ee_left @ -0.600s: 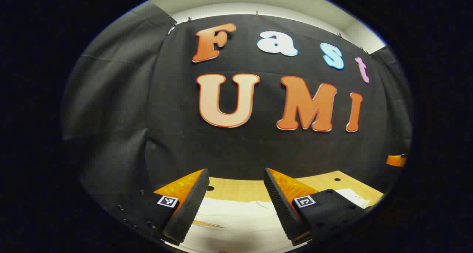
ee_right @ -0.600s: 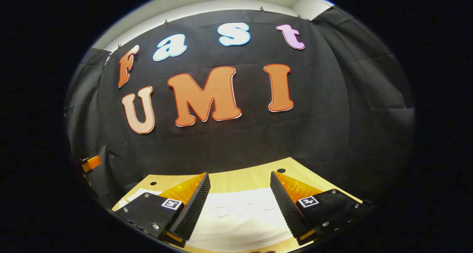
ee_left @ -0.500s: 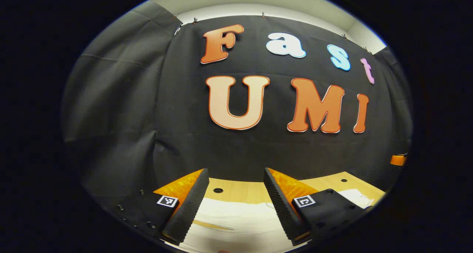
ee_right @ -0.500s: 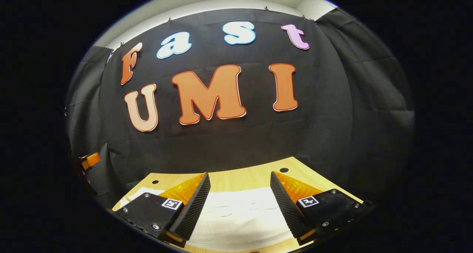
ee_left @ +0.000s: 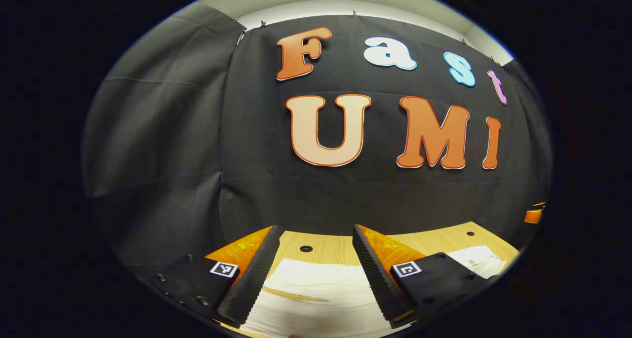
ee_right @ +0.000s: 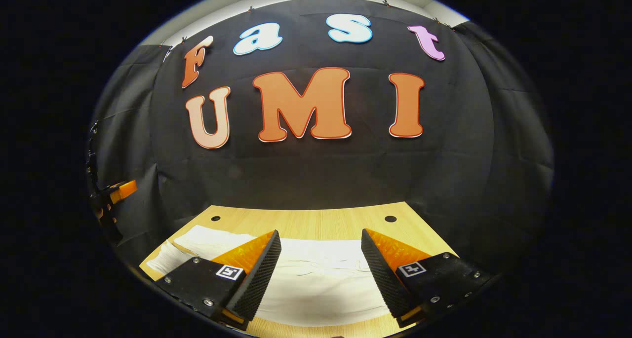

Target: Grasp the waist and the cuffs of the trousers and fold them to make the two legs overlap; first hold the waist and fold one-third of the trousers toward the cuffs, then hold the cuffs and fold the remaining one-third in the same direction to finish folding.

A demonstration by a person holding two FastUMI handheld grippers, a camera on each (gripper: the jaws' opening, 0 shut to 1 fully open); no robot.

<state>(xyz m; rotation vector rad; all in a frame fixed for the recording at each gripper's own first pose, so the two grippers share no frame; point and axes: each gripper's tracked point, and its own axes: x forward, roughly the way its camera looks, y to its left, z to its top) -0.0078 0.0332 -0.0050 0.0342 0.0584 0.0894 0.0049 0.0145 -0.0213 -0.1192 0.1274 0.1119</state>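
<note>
White trousers (ee_left: pixel 316 293) lie flat on a light wooden table (ee_left: pixel 326 246), stretching to the right where more of the cloth (ee_left: pixel 476 259) is creased. My left gripper (ee_left: pixel 313 242) hovers above them, open, with nothing between its fingers. In the right gripper view the same white trousers (ee_right: pixel 321 279) spread across the table (ee_right: pixel 306 219), their left end (ee_right: pixel 168 256) rumpled. My right gripper (ee_right: pixel 321 244) is also open and holds nothing, above the cloth.
The black cloth wall stands close behind the table on all sides. Small round holes (ee_right: pixel 390 219) dot the table's far edge. The other gripper (ee_right: pixel 116 192), held in a hand, peeks in at the far left of the right gripper view.
Both cameras have tipped downward or drawn back a little, so more of the table and trousers shows. Both grippers stay open.
</note>
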